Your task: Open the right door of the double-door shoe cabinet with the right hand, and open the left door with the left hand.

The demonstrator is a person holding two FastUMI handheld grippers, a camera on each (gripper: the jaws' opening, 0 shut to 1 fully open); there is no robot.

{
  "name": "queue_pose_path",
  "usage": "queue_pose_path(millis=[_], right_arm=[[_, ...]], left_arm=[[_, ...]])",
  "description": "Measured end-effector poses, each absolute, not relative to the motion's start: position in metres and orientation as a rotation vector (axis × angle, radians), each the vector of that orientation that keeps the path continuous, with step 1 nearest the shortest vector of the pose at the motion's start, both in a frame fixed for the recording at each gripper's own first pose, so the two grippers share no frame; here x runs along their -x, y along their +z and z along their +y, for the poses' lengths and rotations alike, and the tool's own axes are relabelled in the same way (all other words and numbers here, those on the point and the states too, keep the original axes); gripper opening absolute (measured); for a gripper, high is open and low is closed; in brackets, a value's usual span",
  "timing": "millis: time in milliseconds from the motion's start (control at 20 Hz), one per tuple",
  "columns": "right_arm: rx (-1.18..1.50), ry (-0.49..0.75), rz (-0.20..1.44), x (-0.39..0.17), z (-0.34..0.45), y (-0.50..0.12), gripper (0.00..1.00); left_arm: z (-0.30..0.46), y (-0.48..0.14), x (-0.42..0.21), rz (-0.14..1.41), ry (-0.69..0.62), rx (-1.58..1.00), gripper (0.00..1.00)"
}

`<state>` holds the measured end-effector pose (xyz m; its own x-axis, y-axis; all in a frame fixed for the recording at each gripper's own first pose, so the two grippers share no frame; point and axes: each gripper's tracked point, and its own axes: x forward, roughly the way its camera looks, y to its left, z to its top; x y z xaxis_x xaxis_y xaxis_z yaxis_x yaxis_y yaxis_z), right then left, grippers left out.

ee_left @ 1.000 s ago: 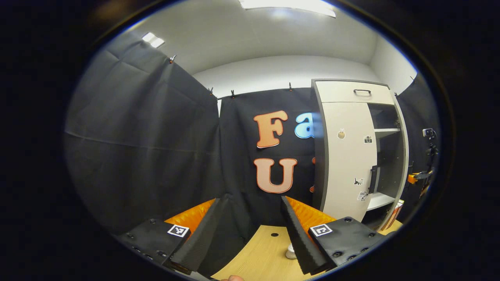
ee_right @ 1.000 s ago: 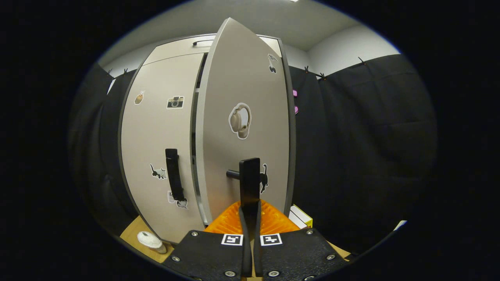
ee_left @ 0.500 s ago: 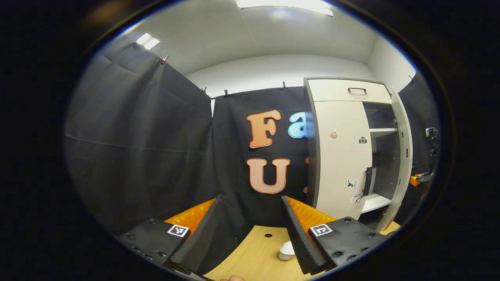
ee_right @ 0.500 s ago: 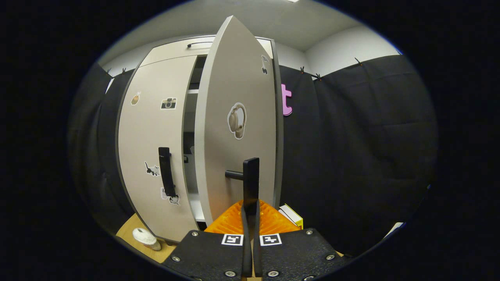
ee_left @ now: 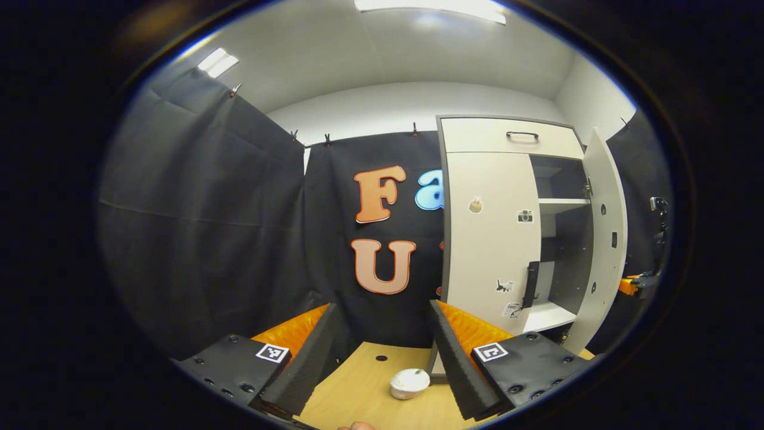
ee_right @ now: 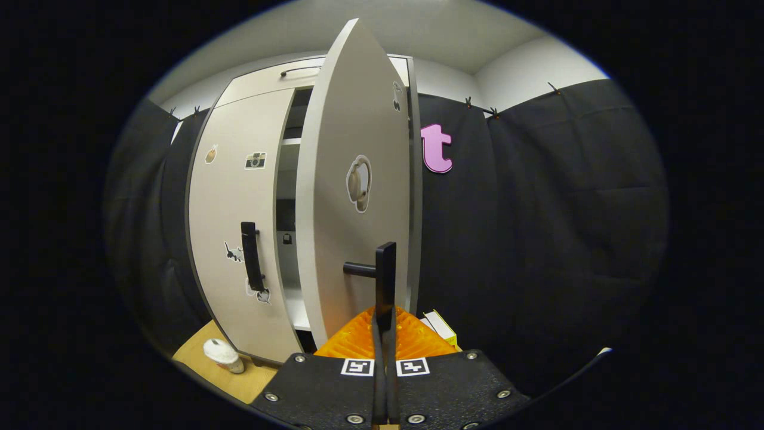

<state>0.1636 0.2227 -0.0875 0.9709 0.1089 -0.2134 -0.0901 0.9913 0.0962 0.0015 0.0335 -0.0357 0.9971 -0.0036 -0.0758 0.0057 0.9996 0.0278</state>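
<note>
Here the shoe cabinet stands on the wooden table, against the black cloth wall. In the left gripper view its right door is swung well out, showing its inner face, and the white shelves inside are exposed. The left door lies flat and closed, its black handle upright near the inner edge, with small stickers around it. Above both doors sits a drawer front with a dark handle.

The left gripper hovers well apart from the cabinet, low over the table; its fingers are spread wide with nothing between them. A small white cup-like object rests on the table between the fingers, near the cabinet's foot.

In the right gripper view, the right gripper has its fingers pressed together on the lower end of the right door's handle, a black bar that stands upright off the door on a short post. The right door is seen nearly edge-on, angled out from the cabinet, a headphone sticker on its face. To its left the closed left door and its handle are visible, with the white object on the table below. A yellow and white box lies just right of the open door's base.
</note>
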Motion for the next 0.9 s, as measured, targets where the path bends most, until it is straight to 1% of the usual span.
queue_pose_path(millis=[350, 500, 600, 700, 800, 850, 900], right_arm=[[-0.093, 0.113, 0.228, -0.164, 0.209, -0.089, 0.00], [-0.105, 0.094, 0.228, -0.162, 0.199, -0.090, 0.00], [-0.111, 0.087, 0.230, -0.159, 0.189, -0.091, 0.00], [-0.117, 0.092, 0.221, -0.155, 0.185, -0.089, 0.00], [-0.101, 0.057, 0.203, -0.155, 0.174, -0.088, 0.01], [-0.093, 0.037, 0.205, -0.155, 0.168, -0.089, 0.02], [-0.086, 0.024, 0.211, -0.152, 0.162, -0.091, 0.13]], left_arm=[[-0.023, -0.033, 0.011, 0.077, -0.034, -0.017, 0.97], [-0.037, -0.029, 0.014, 0.064, -0.034, -0.021, 0.96], [-0.048, -0.027, 0.010, 0.059, -0.040, -0.011, 0.97], [-0.059, -0.033, 0.004, 0.069, -0.052, 0.000, 0.96], [-0.071, -0.038, -0.005, 0.082, -0.067, 0.006, 0.96], [-0.076, -0.041, -0.008, 0.087, -0.075, 0.006, 0.96], [-0.083, -0.043, -0.011, 0.091, -0.086, 0.008, 0.96]])
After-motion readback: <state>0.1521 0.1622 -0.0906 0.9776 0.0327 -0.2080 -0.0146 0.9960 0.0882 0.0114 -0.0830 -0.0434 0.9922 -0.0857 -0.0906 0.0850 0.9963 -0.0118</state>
